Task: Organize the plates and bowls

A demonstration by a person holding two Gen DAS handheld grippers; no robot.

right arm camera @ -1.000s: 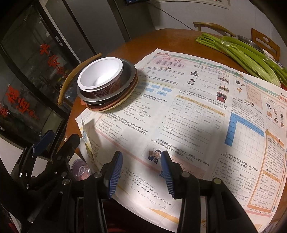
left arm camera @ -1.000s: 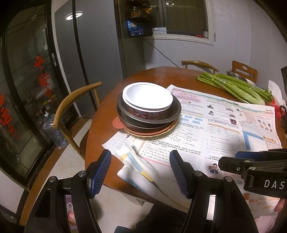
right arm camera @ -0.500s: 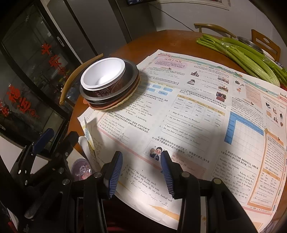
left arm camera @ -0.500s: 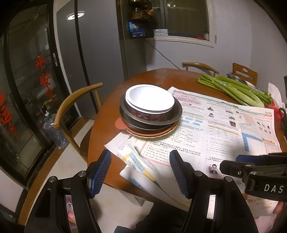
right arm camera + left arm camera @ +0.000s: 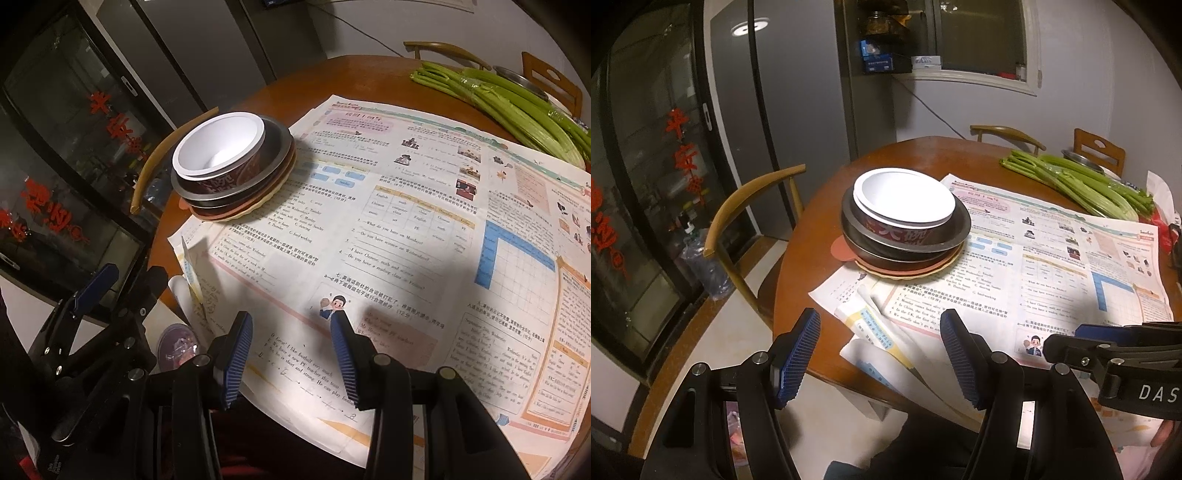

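Note:
A stack of dishes stands at the left side of the round wooden table (image 5: 812, 236): a white-lined red bowl (image 5: 905, 201) on top, a metal pan (image 5: 956, 230) under it, and a pinkish plate (image 5: 912, 271) at the bottom. In the right wrist view the bowl (image 5: 218, 147) tops the same stack. My left gripper (image 5: 879, 350) is open and empty, near the table's front edge, well short of the stack. My right gripper (image 5: 291, 354) is open and empty over the newspaper, to the right of the left gripper (image 5: 92, 295).
Newspaper sheets (image 5: 1052, 266) cover most of the table. Celery stalks (image 5: 1082, 184) lie at the far right by a metal dish (image 5: 1082, 158). Wooden chairs stand at the left (image 5: 746, 206) and behind the table (image 5: 1004, 133). Glass doors and a grey cabinet stand to the left.
Both grippers have drawn back a little and tilted upward. The stack looks a little farther off. Both stay open and empty.

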